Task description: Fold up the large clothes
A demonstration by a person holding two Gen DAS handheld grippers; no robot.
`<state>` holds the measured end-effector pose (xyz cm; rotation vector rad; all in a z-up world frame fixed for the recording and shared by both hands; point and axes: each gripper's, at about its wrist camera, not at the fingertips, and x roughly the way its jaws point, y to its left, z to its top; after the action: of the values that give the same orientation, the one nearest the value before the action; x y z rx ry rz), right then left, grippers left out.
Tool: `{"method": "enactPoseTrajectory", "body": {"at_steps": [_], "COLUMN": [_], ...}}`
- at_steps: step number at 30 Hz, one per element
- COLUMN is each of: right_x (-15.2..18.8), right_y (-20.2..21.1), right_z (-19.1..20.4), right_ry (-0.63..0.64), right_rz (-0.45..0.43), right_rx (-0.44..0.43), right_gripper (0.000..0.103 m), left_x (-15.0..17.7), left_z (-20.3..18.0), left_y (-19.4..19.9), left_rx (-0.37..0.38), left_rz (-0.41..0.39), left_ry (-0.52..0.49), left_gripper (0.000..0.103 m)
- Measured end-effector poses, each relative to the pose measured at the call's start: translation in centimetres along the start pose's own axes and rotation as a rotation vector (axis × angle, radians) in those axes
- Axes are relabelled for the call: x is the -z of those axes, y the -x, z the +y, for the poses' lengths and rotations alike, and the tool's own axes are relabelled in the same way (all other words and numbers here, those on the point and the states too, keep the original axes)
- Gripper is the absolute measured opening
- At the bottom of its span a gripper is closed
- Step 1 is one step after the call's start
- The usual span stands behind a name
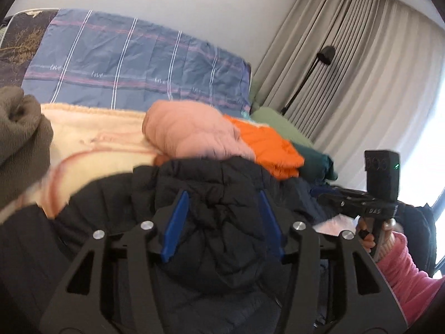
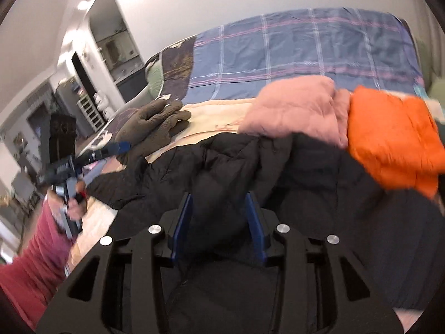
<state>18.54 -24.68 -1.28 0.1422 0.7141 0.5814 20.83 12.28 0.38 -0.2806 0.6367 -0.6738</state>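
A black puffer jacket (image 1: 222,222) lies bunched on the bed and fills the lower half of both views (image 2: 319,181). My left gripper (image 1: 222,203) has its blue fingers (image 1: 175,222) spread around a thick bunch of the jacket. My right gripper (image 2: 219,206) has its blue fingers (image 2: 183,217) on either side of a fold of the same jacket. The left gripper also shows at the left of the right wrist view (image 2: 83,158), and the right one at the right of the left wrist view (image 1: 370,208).
Folded pink (image 1: 192,130), orange (image 1: 272,144) and dark green (image 1: 317,161) garments lie beyond the jacket. A brown fleece garment (image 2: 155,125) lies to the left on a cream blanket (image 1: 97,139). A blue plaid quilt (image 1: 125,61) covers the far bed. Curtains (image 1: 361,69) hang at right.
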Motion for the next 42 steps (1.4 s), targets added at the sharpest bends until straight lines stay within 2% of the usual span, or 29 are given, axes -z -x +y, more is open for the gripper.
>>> {"method": "enactPoseTrajectory", "body": {"at_steps": [2, 6, 7, 9, 10, 11, 12, 13, 14, 15, 16, 18, 19, 22, 24, 26, 29, 33, 35, 37, 39, 40, 41, 42], "right_x": [0.5, 2.7, 3.5, 5.3, 5.9, 6.6, 7.2, 7.5, 7.8, 8.0, 8.1, 8.3, 8.4, 8.6, 8.4, 8.5, 8.7, 9.1, 9.1, 9.0, 9.0, 9.0, 9.0, 9.0], "right_y": [-1.7, -6.7, -8.0, -11.1, -12.2, -13.1, -13.5, -13.4, -13.4, -13.3, -13.2, -13.1, -13.1, -13.1, -13.0, -13.0, -12.6, -12.2, -12.3, -12.3, -12.3, -12.4, -12.4, -12.4], "right_z": [0.6, 2.3, 2.4, 2.2, 2.0, 1.6, 1.4, 1.6, 1.8, 2.0, 2.0, 1.8, 1.6, 0.6, 0.6, 0.7, 0.5, 0.4, 0.6, 0.6, 0.6, 0.6, 0.6, 0.6], "right_ry": [-0.048, -0.152, -0.163, -0.147, -0.126, -0.104, -0.071, -0.039, -0.017, -0.002, 0.000, -0.010, -0.020, -0.053, -0.060, -0.056, -0.055, -0.056, -0.057, -0.058, -0.057, -0.057, -0.057, -0.057], "right_rz": [0.015, 0.130, 0.157, 0.225, 0.244, 0.242, 0.203, 0.168, 0.153, 0.136, 0.127, 0.112, 0.109, 0.103, 0.100, 0.097, 0.098, 0.096, 0.094, 0.093, 0.094, 0.094, 0.094, 0.094], "right_rx": [-0.024, -0.057, -0.036, 0.090, 0.156, 0.187, 0.186, 0.194, 0.202, 0.206, 0.207, 0.196, 0.184, 0.148, 0.139, 0.141, 0.141, 0.137, 0.135, 0.134, 0.134, 0.134, 0.134, 0.134], "right_gripper": [0.040, 0.040, 0.039, 0.037, 0.035, 0.032, 0.032, 0.032, 0.033, 0.033, 0.034, 0.034, 0.034, 0.034, 0.035, 0.035, 0.036, 0.036, 0.036, 0.037, 0.037, 0.037, 0.037, 0.037], "left_x": [1.3, 5.1, 6.2, 8.0, 8.2, 8.1, 7.9, 7.7, 7.5, 7.3, 7.4, 8.1, 8.9, 12.3, 15.1, 17.5, 19.0, 19.0, 18.5, 18.8, 17.3, 17.1, 16.5, 16.1], "left_z": [-0.9, -1.9, -1.7, -0.6, -0.4, -0.3, -0.2, -0.1, 0.0, 0.2, 0.5, 2.1, 3.8, 10.0, 14.9, 18.7, 22.5, 27.3, 29.2, 29.4, 29.7, 29.4, 29.6, 30.0], "left_y": [-2.1, -8.4, -9.8, -11.4, -11.2, -10.4, -9.4, -8.4, -6.0, -3.9, -2.0, 1.9, 4.1, 10.5, 14.8, 18.9, 23.2, 24.8, 24.0, 23.4, 22.4, 22.7, 22.6, 22.7], "left_rx": [-0.011, -0.124, -0.156, -0.229, -0.236, -0.239, -0.241, -0.250, -0.271, -0.304, -0.334, -0.385, -0.416, -0.505, -0.543, -0.582, -0.671, -0.632, -0.698, -0.719, -0.741, -0.736, -0.718, -0.710], "left_rz": [0.071, 0.269, 0.306, 0.324, 0.311, 0.289, 0.271, 0.254, 0.205, 0.156, 0.111, 0.047, 0.022, -0.044, -0.090, -0.173, -0.268, -0.310, -0.280, -0.294, -0.319, -0.320, -0.312, -0.315], "left_ry": [-0.003, -0.026, -0.020, 0.016, 0.023, 0.037, 0.055, 0.068, 0.085, 0.090, 0.091, 0.126, 0.183, 0.438, 0.645, 0.806, 0.896, 0.981, 1.012, 1.025, 0.993, 0.972, 0.960, 0.957], "left_gripper": [0.050, 0.044, 0.044, 0.046, 0.046, 0.046, 0.046, 0.056, 0.075, 0.083, 0.087, 0.087, 0.087, 0.085, 0.084, 0.082, 0.081, 0.077, 0.068, 0.063, 0.045, 0.022, 0.009, 0.008]}}
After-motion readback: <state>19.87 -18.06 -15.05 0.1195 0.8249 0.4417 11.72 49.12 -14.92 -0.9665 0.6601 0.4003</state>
